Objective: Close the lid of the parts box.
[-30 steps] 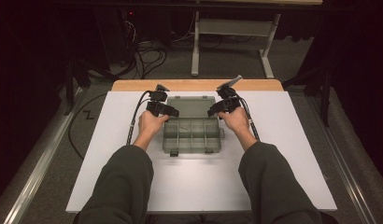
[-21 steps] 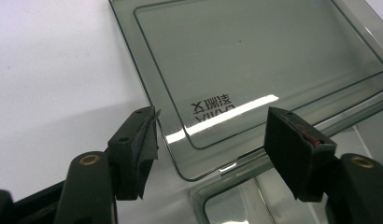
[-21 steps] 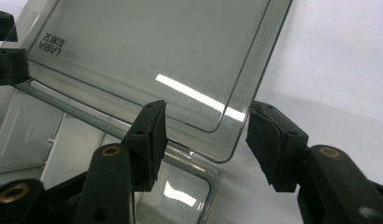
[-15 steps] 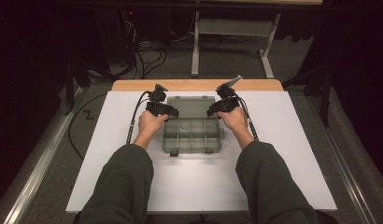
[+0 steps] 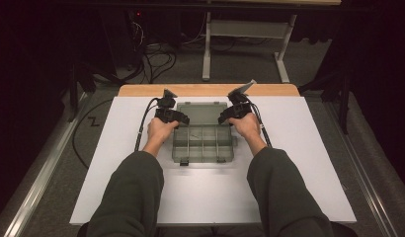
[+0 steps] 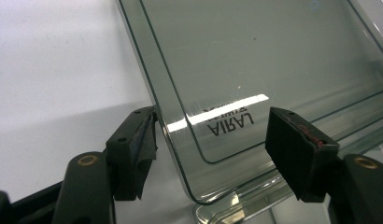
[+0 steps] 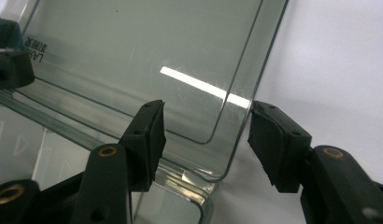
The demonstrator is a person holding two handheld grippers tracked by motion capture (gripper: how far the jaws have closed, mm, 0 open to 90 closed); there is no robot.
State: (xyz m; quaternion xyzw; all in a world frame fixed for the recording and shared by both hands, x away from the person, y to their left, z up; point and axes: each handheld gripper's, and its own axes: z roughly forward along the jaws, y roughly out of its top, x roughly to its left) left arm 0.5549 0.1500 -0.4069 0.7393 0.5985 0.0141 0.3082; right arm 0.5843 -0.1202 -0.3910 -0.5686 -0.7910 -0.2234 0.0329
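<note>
My left gripper (image 5: 177, 117) sat spread at the left side of the clear compartment box (image 5: 202, 143), its pads astride the near left corner of the open lid (image 6: 255, 60) with only the outer one brushing the rim, while bare white table (image 5: 116, 163) lay free to the box's left. My right gripper (image 5: 225, 116) hung unclenched astride the lid's right corner, gripping nothing, with open table beyond. From above the box's dividers showed; my left gripper view showed the lid's printed lettering (image 6: 229, 122).
</note>
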